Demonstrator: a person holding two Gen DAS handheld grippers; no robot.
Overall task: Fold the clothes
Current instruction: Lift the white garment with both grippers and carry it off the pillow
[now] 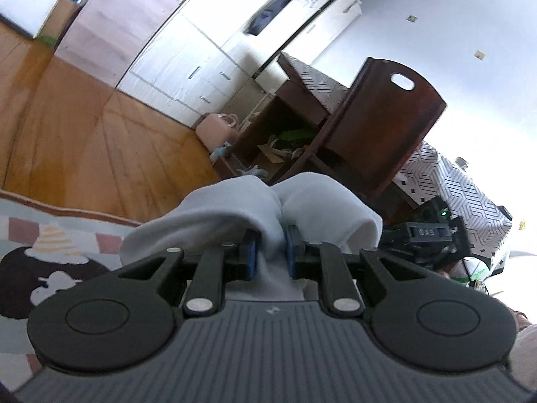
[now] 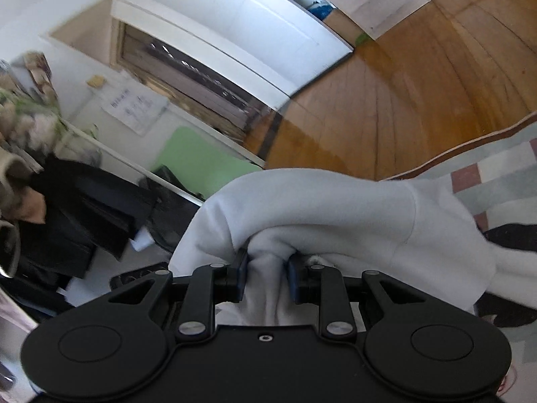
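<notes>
A pale grey garment [image 1: 235, 205] bunches over my left gripper [image 1: 271, 241], whose blue pads are shut on a fold of it. In the right wrist view the same light garment [image 2: 335, 208] drapes across my right gripper [image 2: 267, 262], which is shut on a thick fold, with cloth trailing off to the right over the patterned rug [image 2: 503, 181]. Both grippers are lifted off the floor and point roughly level into the room. The rest of the garment below the grippers is hidden.
A cartoon-print rug [image 1: 40, 241] lies on a wooden floor [image 1: 84, 127]. A dark wooden chair [image 1: 379, 124] and a pink bag [image 1: 214, 127] stand ahead on the left view. White cabinets [image 1: 188, 63], a green mat [image 2: 198, 158] and dark bags [image 2: 77, 215] line the walls.
</notes>
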